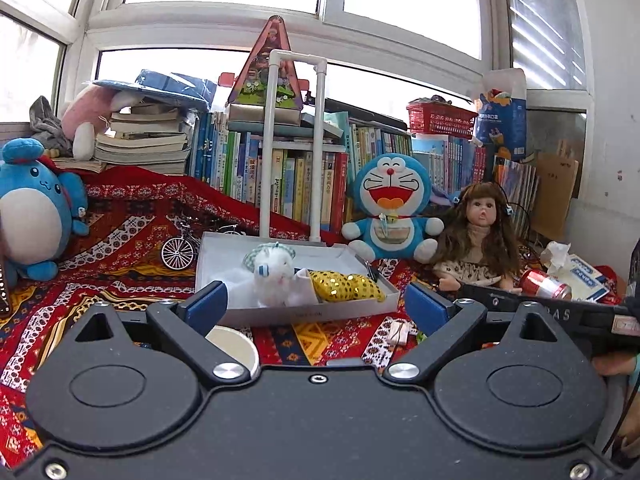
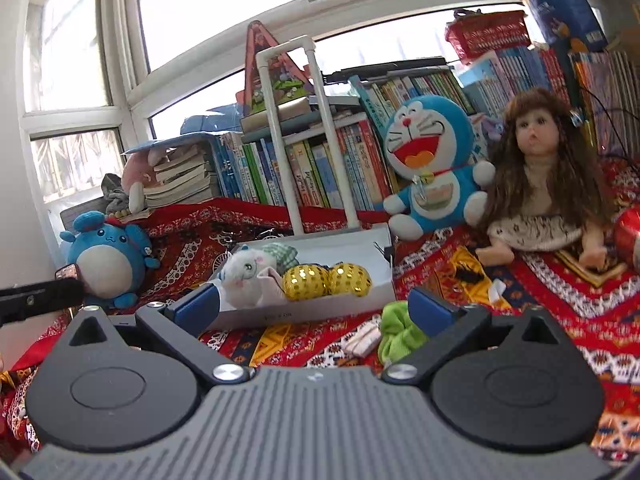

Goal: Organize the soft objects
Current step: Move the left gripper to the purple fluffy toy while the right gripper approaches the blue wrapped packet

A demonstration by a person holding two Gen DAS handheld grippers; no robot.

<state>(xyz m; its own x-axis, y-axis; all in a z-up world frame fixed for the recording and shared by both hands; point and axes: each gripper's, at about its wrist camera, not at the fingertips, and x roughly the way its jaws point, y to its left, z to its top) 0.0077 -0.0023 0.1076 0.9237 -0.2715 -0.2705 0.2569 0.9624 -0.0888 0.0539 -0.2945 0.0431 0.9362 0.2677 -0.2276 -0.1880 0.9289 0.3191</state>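
- Left gripper hangs wide and empty before the shallow grey cardboard tray.
- The tray holds a white plush kitten and a gold sequinned pouch.
- Right gripper is wide too, its right finger over a lime-green fuzzy cloth on the red patterned spread; that cloth seems next, needing a lowered pinch.
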